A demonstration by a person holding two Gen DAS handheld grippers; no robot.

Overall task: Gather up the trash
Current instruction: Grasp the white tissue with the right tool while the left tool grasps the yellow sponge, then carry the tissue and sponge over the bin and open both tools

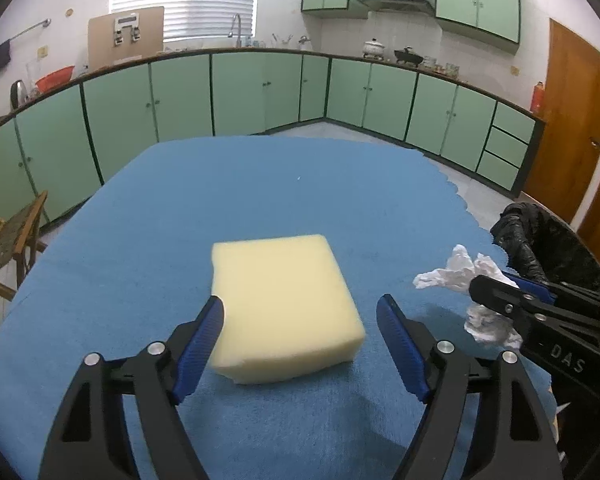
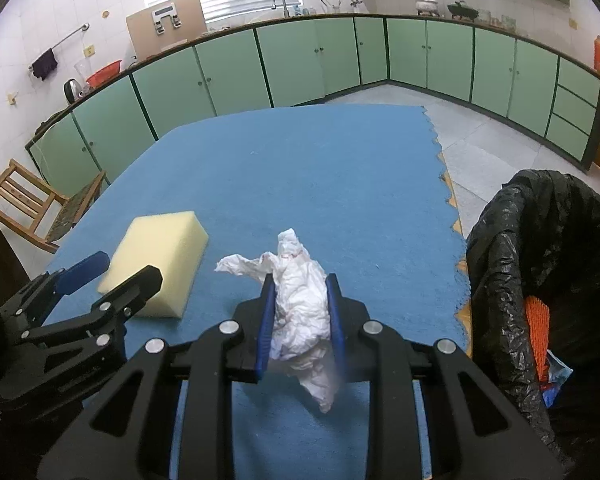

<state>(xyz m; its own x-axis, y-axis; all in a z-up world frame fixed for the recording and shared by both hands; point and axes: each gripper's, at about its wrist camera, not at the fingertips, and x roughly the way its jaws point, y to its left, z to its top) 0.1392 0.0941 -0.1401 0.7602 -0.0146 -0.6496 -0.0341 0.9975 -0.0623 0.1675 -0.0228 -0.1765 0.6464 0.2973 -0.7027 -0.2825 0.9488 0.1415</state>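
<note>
A pale yellow sponge block (image 1: 282, 304) lies on the blue cloth (image 1: 260, 192). My left gripper (image 1: 300, 312) is open, its blue pads on either side of the block's near end. The left pad touches or nearly touches the block. My right gripper (image 2: 300, 284) is shut on a crumpled white tissue (image 2: 300, 304) and holds it above the cloth. The tissue (image 1: 460, 272) and right gripper (image 1: 500, 292) also show at the right of the left wrist view. The sponge (image 2: 156, 260) and left gripper (image 2: 112, 268) show at the left of the right wrist view.
A bin lined with a black bag (image 2: 540, 248) stands off the table's right edge, with orange and blue trash (image 2: 538, 332) inside. It also shows in the left wrist view (image 1: 540, 248). A wooden chair (image 2: 32, 204) stands at the left. Green cabinets (image 1: 260, 92) line the far walls.
</note>
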